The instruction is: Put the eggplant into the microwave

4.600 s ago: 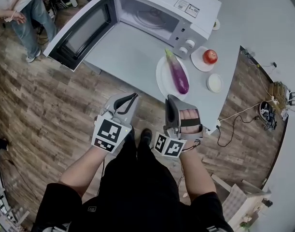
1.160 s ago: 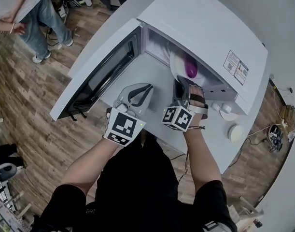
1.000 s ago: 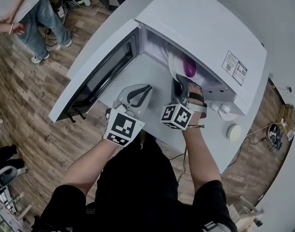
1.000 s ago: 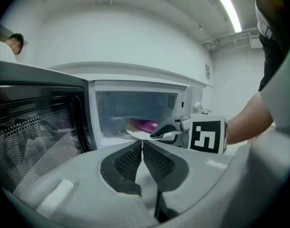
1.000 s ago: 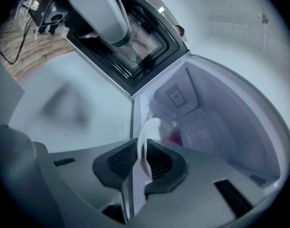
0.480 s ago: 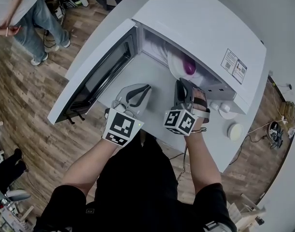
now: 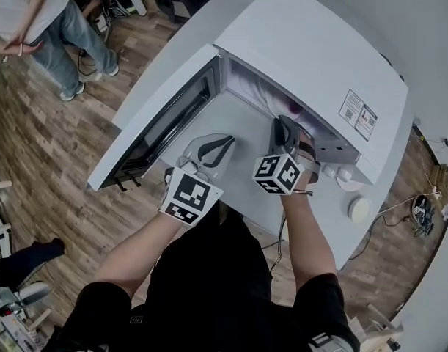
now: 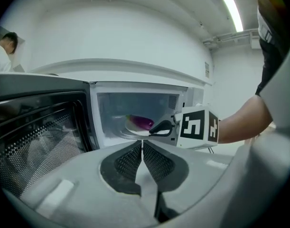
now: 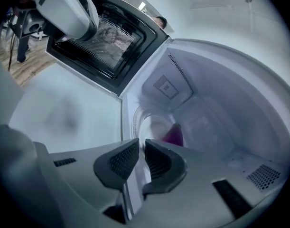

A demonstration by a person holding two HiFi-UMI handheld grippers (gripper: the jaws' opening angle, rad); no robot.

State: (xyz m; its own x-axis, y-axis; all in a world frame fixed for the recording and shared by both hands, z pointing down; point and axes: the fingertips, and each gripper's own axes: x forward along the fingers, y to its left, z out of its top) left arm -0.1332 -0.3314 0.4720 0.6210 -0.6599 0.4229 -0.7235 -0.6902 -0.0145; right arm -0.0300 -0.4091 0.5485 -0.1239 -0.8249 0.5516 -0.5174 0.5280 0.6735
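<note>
Head view: I stand at the microwave (image 7: 304, 42), its door (image 7: 161, 127) swung wide toward 9 o'clock, a gripper in each hand above the table (image 7: 242, 174).

The eggplant (image 8: 144, 122) lies inside the microwave on a white plate (image 8: 131, 127). In the left gripper view both sit at 12 o'clock, beyond the jaws.

My right gripper (image 7: 281, 121) reaches to the mouth of the cavity, close to the plate; whether it touches the rim I cannot tell. In the right gripper view its jaws stand a narrow gap apart and are closing, with nothing between them. The eggplant's purple end shows just past them at 1 o'clock, and the door's mesh window fills the view toward 11 o'clock.

My left gripper (image 7: 225, 139) hangs outside the microwave, at 9 o'clock of the right one and apart from it. Its jaws are all but together, only a hairline between the pads, and they hold nothing. From there the right gripper's marker cube (image 8: 199, 126) shows at 2 o'clock.

On the table at 4 o'clock of the microwave sits a small white dish (image 7: 359, 210). A person in jeans (image 7: 40, 28) stands on the wood floor (image 7: 55, 145) at 10 o'clock in the head view.
</note>
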